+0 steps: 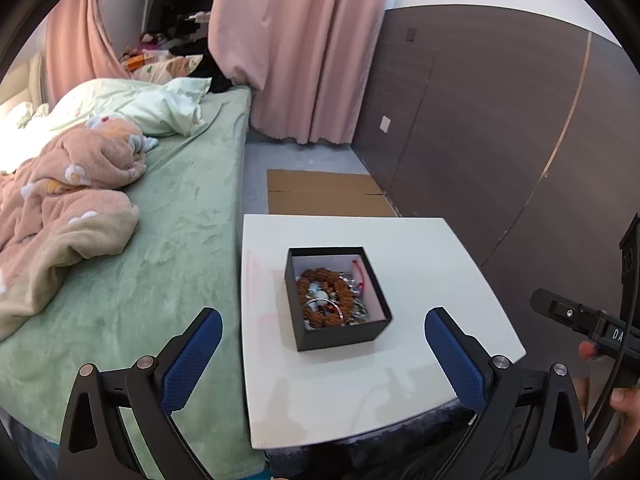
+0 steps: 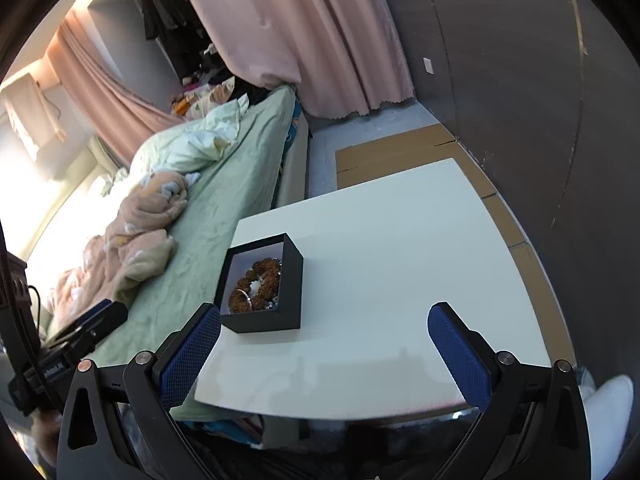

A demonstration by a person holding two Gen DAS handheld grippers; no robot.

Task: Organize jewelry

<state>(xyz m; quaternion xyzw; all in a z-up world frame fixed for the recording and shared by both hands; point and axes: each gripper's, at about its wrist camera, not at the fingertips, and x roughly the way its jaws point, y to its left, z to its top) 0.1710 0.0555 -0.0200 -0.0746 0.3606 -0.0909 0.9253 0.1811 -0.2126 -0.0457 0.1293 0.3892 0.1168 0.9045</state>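
A black open box (image 1: 340,330) with a white lining stands on the small white table (image 1: 420,264). Inside it lie brown beaded bracelets (image 1: 325,297) mixed with silver and red pieces. My left gripper (image 1: 323,356) hangs above the table's near edge, jaws open wide, nothing between the blue pads (image 1: 188,364). From the right wrist view the box (image 2: 262,284) sits left of centre on the table (image 2: 400,260). My right gripper (image 2: 324,354) is open and holds nothing, with its left pad (image 2: 188,354) close to the box's near corner.
A bed with a green sheet (image 1: 160,248) and a pink blanket (image 1: 68,208) runs along the table's left side. Flattened cardboard (image 1: 328,192) lies on the floor beyond. A dark panelled wall (image 1: 500,140) stands to the right, pink curtains (image 1: 304,48) behind.
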